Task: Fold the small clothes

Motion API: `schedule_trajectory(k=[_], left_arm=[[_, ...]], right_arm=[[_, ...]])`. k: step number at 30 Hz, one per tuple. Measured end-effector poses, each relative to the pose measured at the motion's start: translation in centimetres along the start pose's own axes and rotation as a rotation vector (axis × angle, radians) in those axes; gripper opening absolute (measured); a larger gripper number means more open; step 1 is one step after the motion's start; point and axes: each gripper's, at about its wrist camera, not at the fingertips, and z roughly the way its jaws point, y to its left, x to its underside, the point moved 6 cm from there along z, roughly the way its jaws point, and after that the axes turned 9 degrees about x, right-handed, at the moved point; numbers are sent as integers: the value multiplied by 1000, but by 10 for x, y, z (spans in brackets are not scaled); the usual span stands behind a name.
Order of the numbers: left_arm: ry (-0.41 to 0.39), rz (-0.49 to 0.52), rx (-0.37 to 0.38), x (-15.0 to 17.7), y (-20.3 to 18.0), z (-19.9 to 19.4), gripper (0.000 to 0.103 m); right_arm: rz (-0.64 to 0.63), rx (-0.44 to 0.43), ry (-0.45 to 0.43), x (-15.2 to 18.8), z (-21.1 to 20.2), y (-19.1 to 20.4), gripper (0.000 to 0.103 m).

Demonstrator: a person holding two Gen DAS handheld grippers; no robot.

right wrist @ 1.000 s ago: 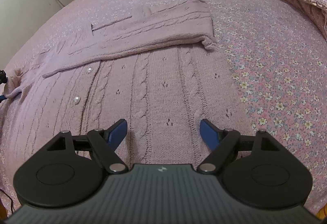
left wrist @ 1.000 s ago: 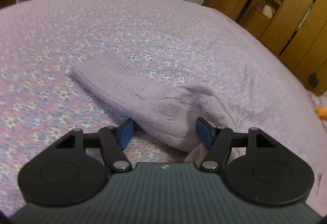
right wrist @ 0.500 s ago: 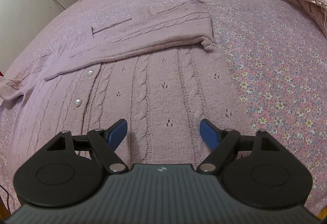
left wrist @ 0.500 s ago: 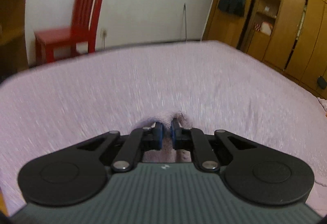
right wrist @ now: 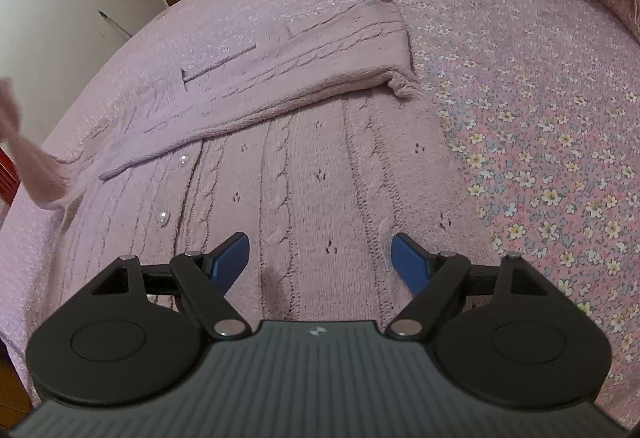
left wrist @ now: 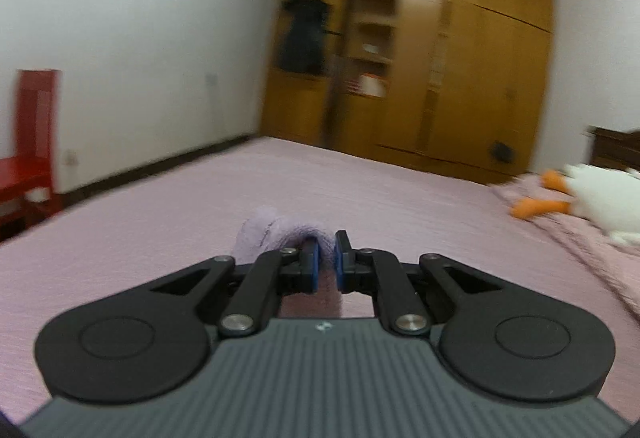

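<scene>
The lilac knitted cardigan lies flat on the bed, buttons up, one sleeve already folded across its chest. The left tool is clamped on the cuff of the other sleeve, which rises off the cardigan's far left edge in the right wrist view. The right tool hovers over the cardigan's lower body, its blue pads apart and holding nothing. To fold this sleeve well, carry the cuff across the chest so it lies parallel to the folded sleeve, keep the knit lightly taut, and pin the body with the right tool if it drags.
</scene>
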Motion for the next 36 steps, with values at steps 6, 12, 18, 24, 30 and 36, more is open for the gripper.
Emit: schedule_trajectory(k=[6, 12, 18, 24, 30, 36], left_arm=[[132, 1, 170, 56, -98, 54, 9], [314, 19, 271, 135, -160, 94, 10], [490, 53, 359, 177, -177, 106, 13], [464, 77, 329, 167, -145, 69, 55], [461, 93, 189, 161, -94, 42, 55], [471, 78, 69, 170, -43, 27, 55]], right_arm=[[18, -4, -7, -3, -6, -6, 83], [22, -13, -17, -2, -9, -9, 83], [-1, -40, -5, -14, -3, -1, 83], [-6, -148, 10, -47, 8, 33, 84], [34, -278, 93, -83, 50, 84, 84], [-1, -266, 123, -108, 94, 132, 83]])
